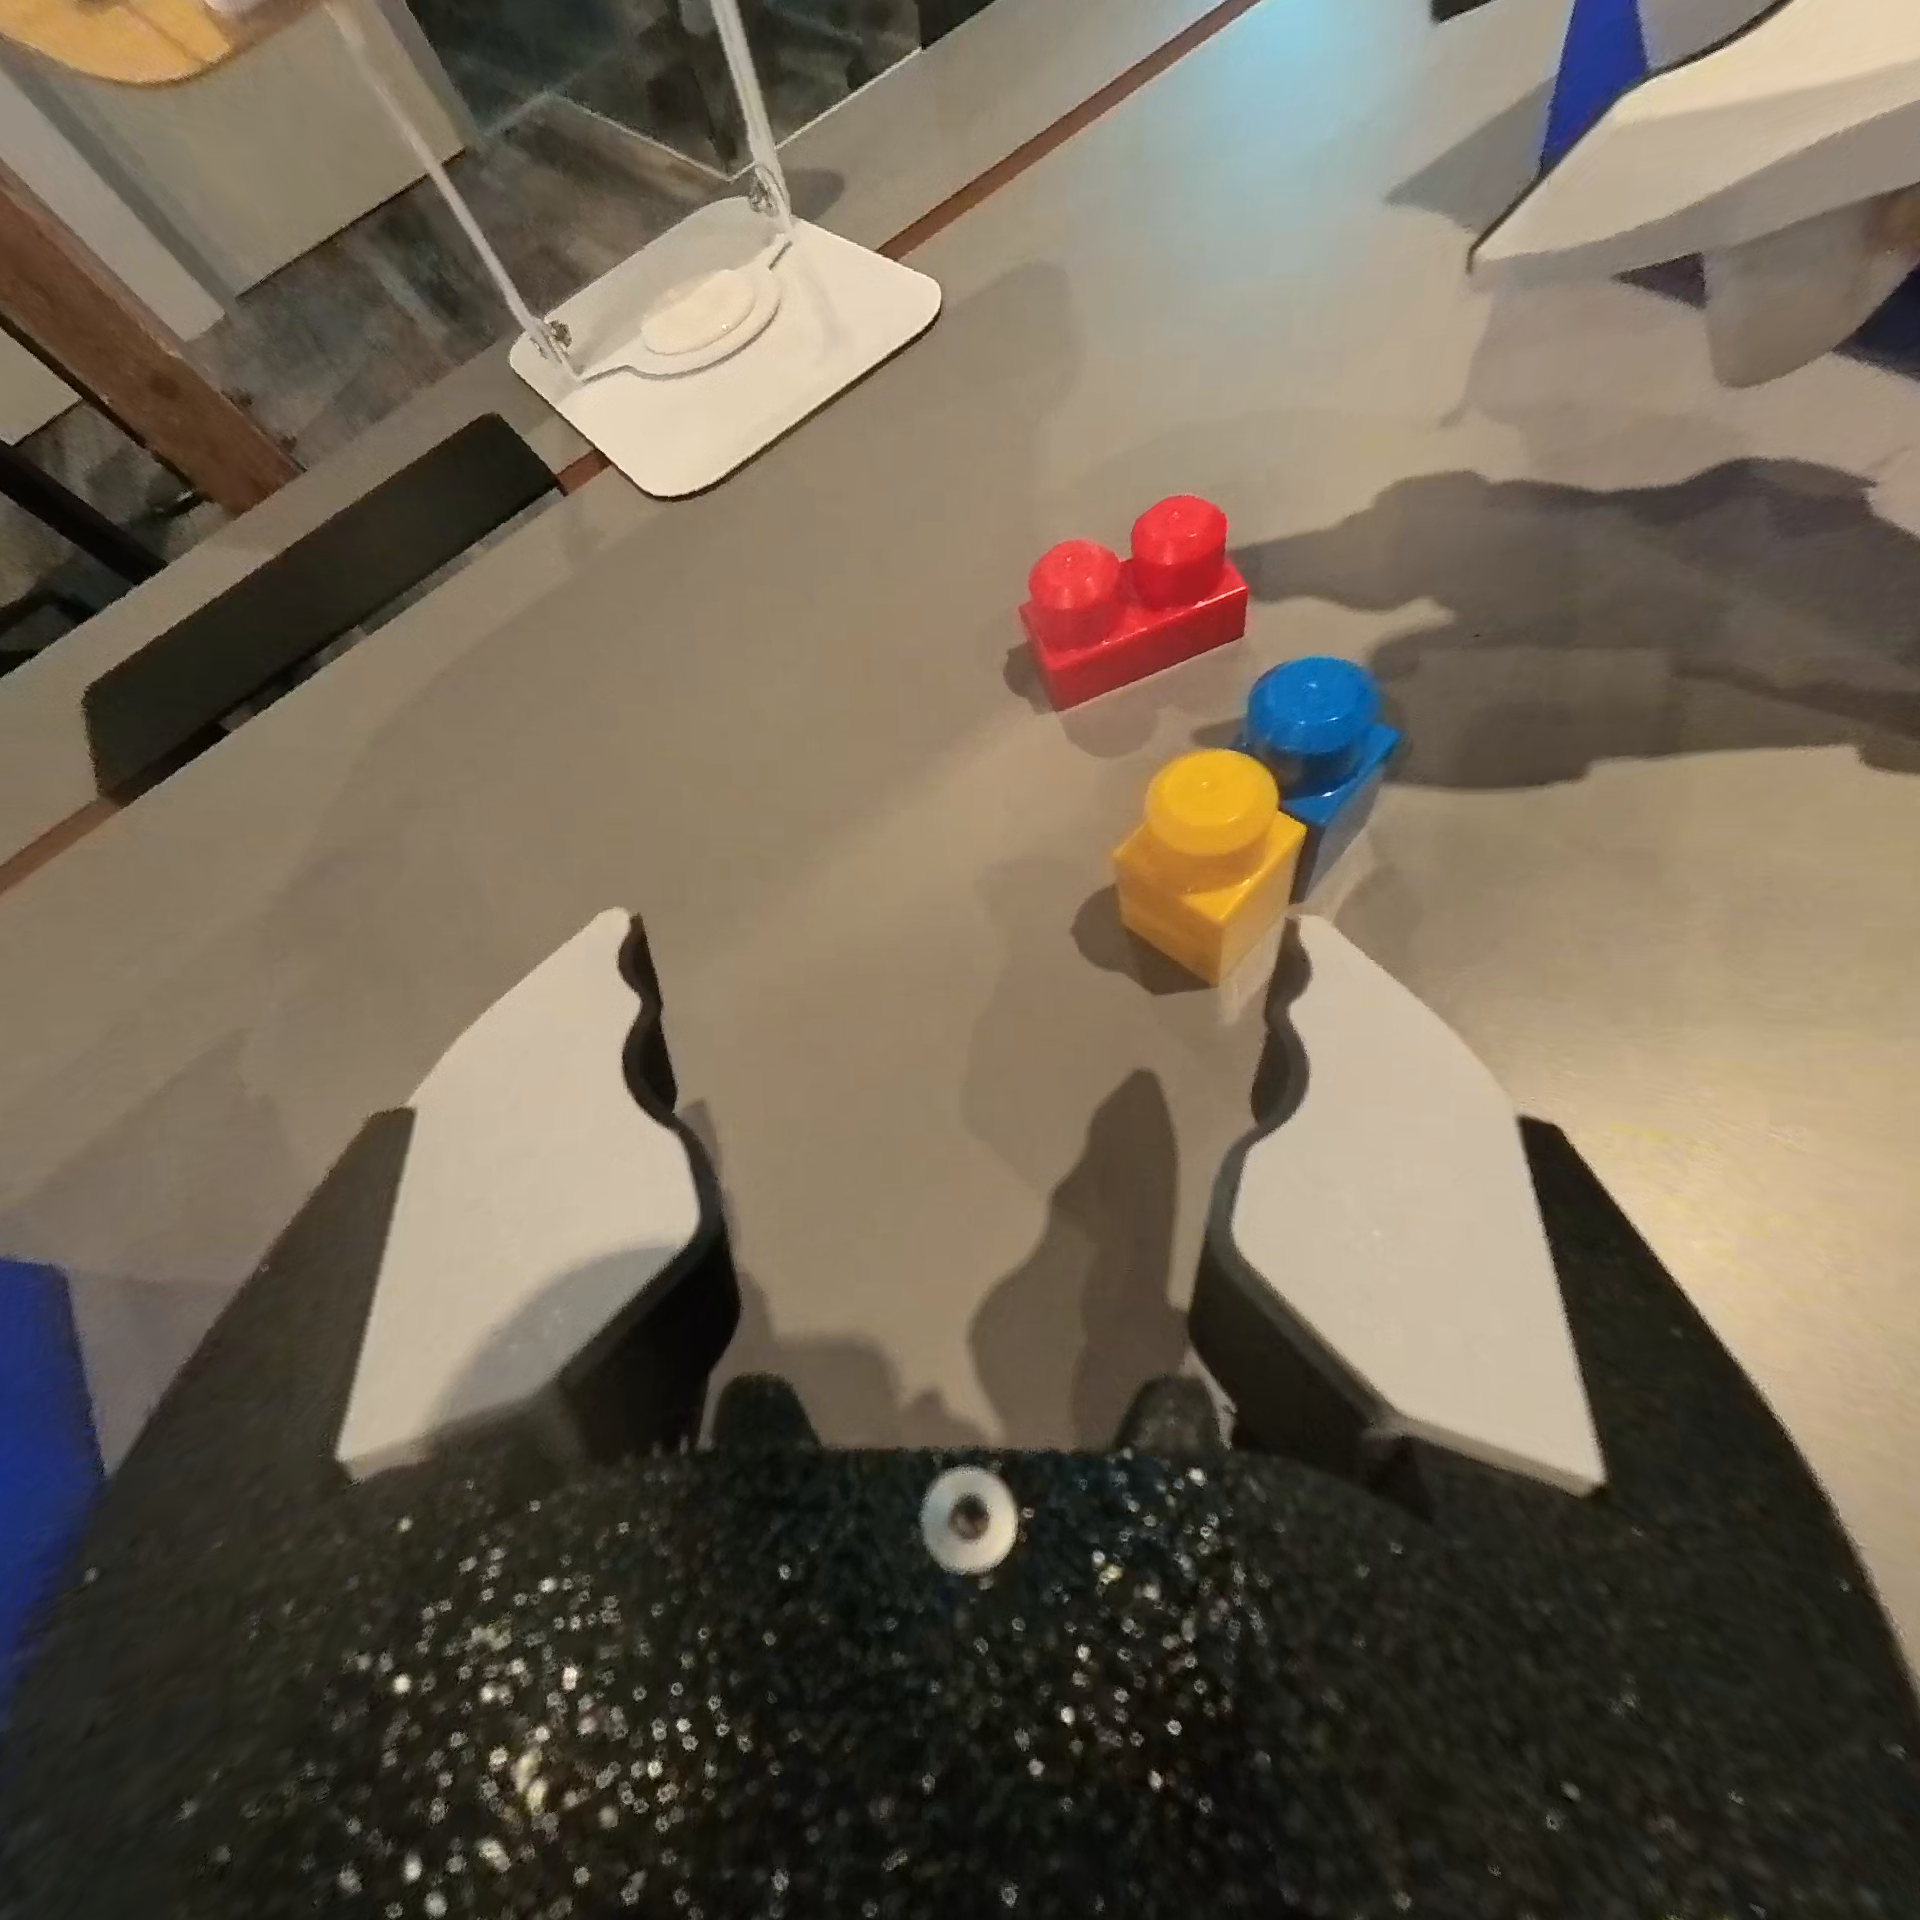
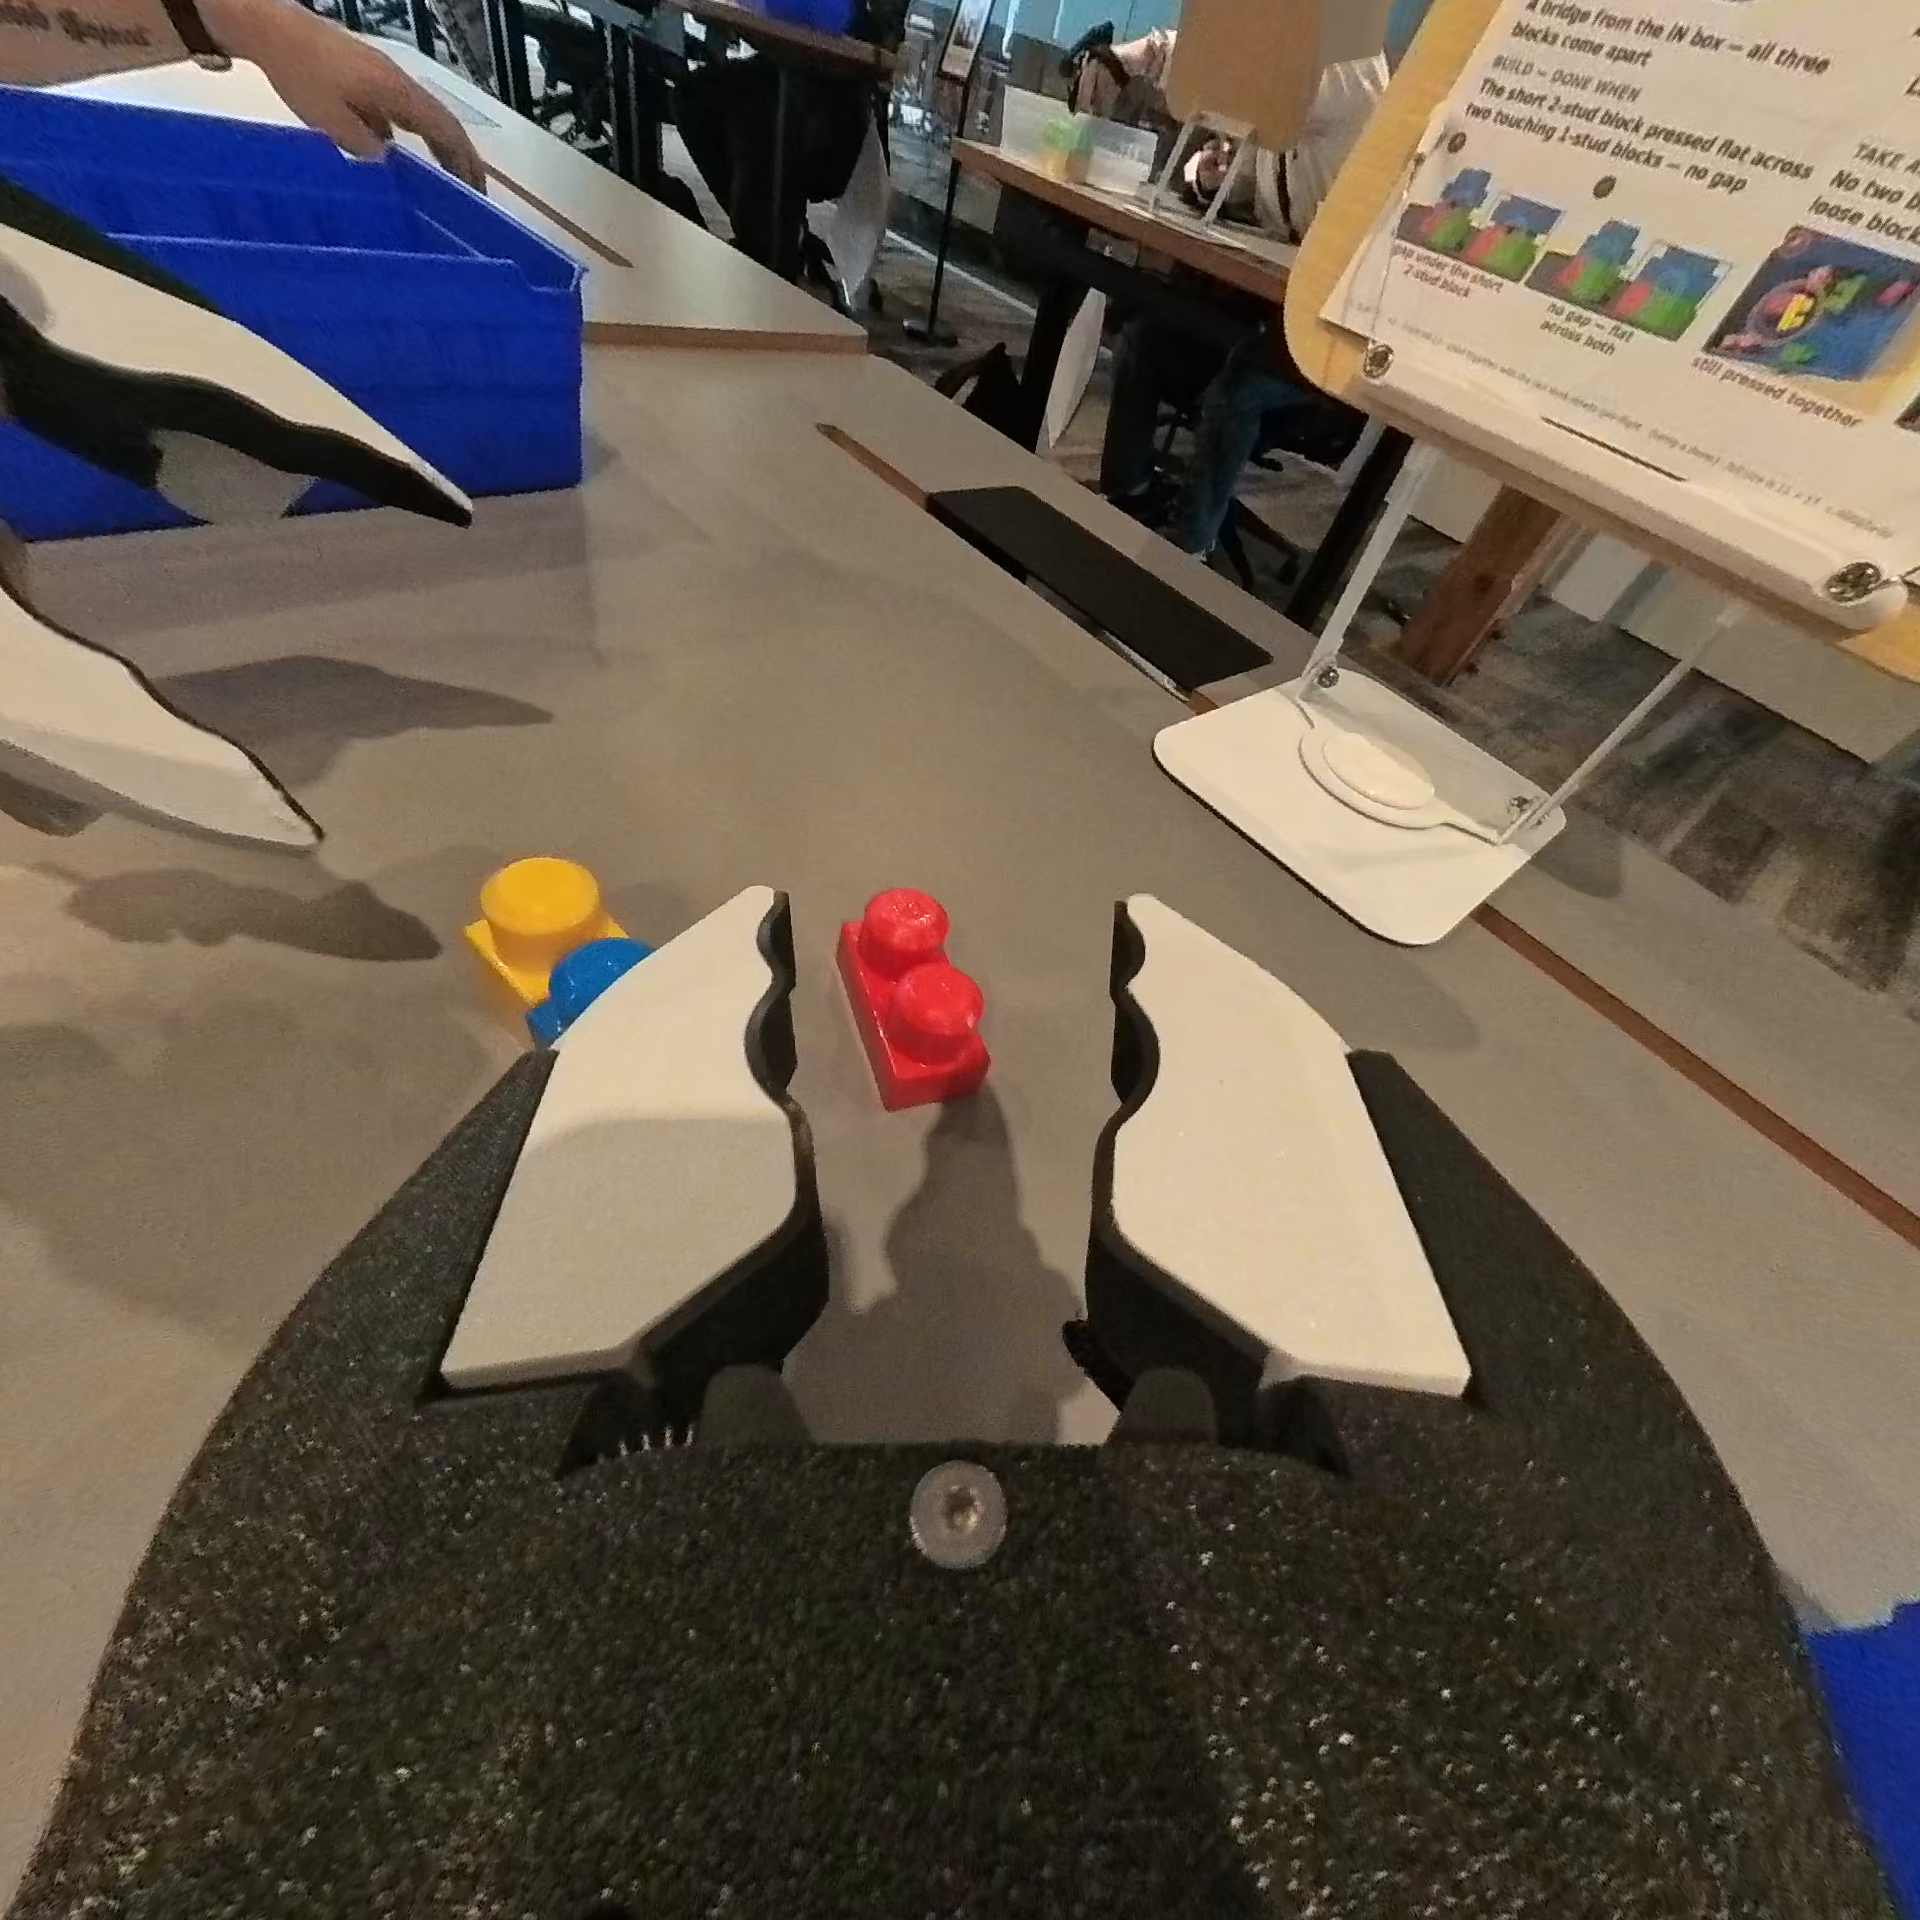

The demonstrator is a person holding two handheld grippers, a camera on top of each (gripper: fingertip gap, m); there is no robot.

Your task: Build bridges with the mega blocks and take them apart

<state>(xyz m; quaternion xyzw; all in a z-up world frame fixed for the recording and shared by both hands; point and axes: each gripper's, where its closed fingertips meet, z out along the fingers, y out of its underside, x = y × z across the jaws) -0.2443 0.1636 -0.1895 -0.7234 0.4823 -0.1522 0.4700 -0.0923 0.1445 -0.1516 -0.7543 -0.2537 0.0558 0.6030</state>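
Running along the far side of the grey table (image 2: 727, 665) is a brown-trimmed edge, and on it sit a black strip (image 2: 1101, 582) and the white base of a clear sign stand (image 2: 1351, 821), so room narrows toward that edge. At the far left corner in the right wrist view stands a blue bin (image 2: 343, 301) with a person's hand (image 2: 384, 104) on its rim. Between these, the middle of the table is bare grey surface around three blocks. The red two-stud block (image 2: 914, 1008) lies flat, apart from the others. The yellow one-stud block (image 1: 1210, 862) and the blue one-stud block (image 1: 1320, 758) stand upright and touch each other. The left gripper (image 1: 961, 935) is spread wide with only bare table between its fingers; its right fingertip is just beside the yellow block, and contact cannot be told. The right gripper (image 2: 951, 914) stands partly open around the red block, which sits between the fingers with a gap on each side, nearer the left finger (image 2: 675, 1039); nothing is clamped.
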